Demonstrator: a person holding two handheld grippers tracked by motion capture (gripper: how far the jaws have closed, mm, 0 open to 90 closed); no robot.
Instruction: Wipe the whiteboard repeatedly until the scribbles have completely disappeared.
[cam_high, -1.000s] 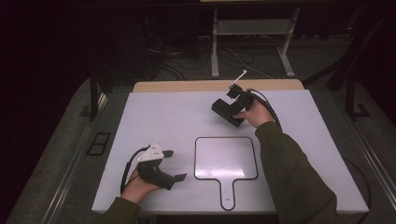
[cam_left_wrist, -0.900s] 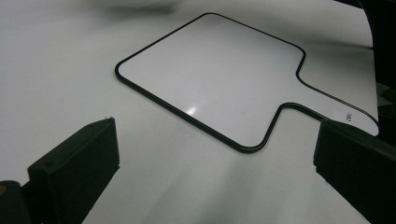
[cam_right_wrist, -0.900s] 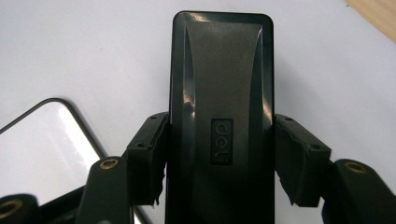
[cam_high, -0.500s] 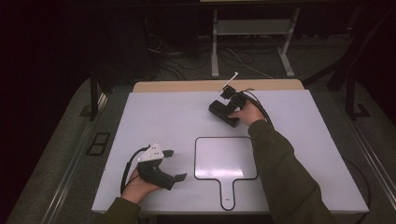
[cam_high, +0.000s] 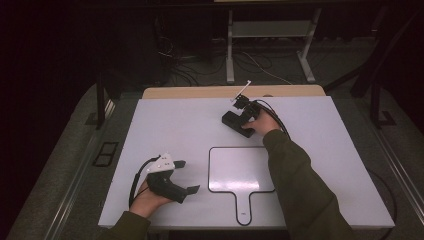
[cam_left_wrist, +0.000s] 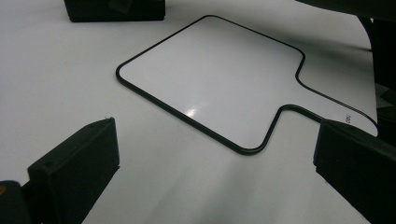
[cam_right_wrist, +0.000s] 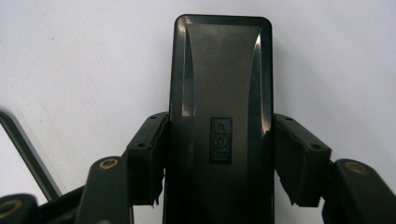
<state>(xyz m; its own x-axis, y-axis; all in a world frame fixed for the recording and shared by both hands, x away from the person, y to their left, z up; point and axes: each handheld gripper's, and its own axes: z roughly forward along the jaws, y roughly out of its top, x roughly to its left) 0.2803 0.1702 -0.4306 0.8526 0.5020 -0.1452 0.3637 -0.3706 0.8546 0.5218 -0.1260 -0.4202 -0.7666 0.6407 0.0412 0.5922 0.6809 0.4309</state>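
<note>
A black block eraser (cam_high: 235, 121) lies on the white table (cam_high: 165, 125) at the back, right of centre. My right gripper (cam_high: 241, 125) is shut on it, and in the right gripper view both jaws press its long sides (cam_right_wrist: 219, 158) while the eraser (cam_right_wrist: 219, 84) reaches forward from them. A white paddle-shaped whiteboard (cam_high: 240, 170) with a thin black rim lies flat at the front centre, handle toward the person. My left gripper (cam_high: 187, 176) rests at the front left, open, its jaws wide apart (cam_left_wrist: 217, 172) and pointing at the whiteboard (cam_left_wrist: 210, 79).
A wooden strip (cam_high: 200, 92) runs along the table's far edge. Beyond it, cables and metal stand legs (cam_high: 230, 55) sit on the dark floor. The right sleeve (cam_high: 295, 185) lies across the whiteboard's right edge.
The right forearm has swung a little to the left and the right gripper has settled onto the eraser. The left gripper has stayed put.
</note>
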